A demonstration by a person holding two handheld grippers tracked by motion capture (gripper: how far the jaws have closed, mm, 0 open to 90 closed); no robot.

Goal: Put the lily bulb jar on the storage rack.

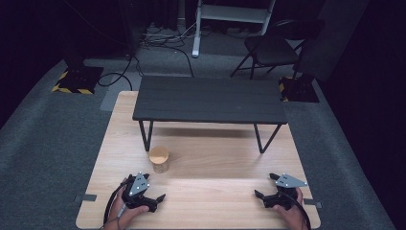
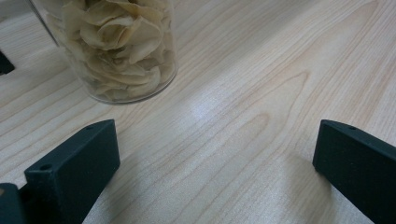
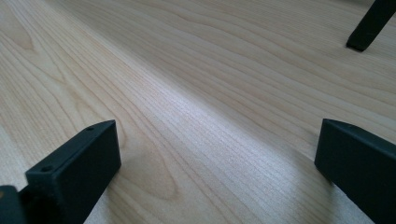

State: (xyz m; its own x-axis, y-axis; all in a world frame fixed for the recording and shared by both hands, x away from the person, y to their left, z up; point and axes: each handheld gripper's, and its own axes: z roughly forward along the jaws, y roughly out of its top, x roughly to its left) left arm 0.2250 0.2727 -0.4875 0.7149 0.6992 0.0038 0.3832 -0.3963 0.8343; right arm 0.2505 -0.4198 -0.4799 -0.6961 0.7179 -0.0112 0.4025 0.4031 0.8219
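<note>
A clear glass jar point(image 1: 159, 159) with a light wooden lid stands on the pale wooden table point(image 1: 215, 163), just in front of the left leg of a small black shelf. In the left gripper view the jar point(image 2: 119, 49) holds pale dried slices and stands at the upper left, beyond the jaws. My left gripper point(image 1: 152, 191) rests low at the table's front left, open, nothing between its jaws point(image 2: 215, 158). My right gripper point(image 1: 264, 186) rests at the front right, open as well, over bare wood point(image 3: 217, 158).
A low black shelf point(image 1: 209, 99) on thin metal legs spans the far half of the table; one leg foot point(image 3: 369, 25) appears in the right gripper view. A folding chair point(image 1: 270, 48) and cables lie on the floor behind.
</note>
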